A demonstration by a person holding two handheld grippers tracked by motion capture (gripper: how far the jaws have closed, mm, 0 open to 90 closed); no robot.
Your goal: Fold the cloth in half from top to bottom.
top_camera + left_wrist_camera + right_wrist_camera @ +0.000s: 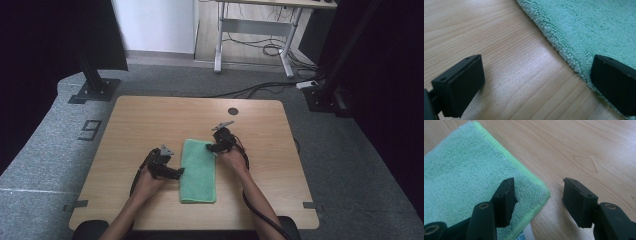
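We see one green towel (198,171) on the table (135,125) and two grippers: the left gripper (537,82) stands wide apart astride its left edge, the right gripper (537,202) half-spread over its far right corner, both empty

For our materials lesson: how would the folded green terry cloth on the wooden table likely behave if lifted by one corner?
The folded green terry cloth would probably droop and unfold, since its soft looped pile looks limp. It seems light, lying thin and flat. The fuzzy surface likely grips rather than slips.
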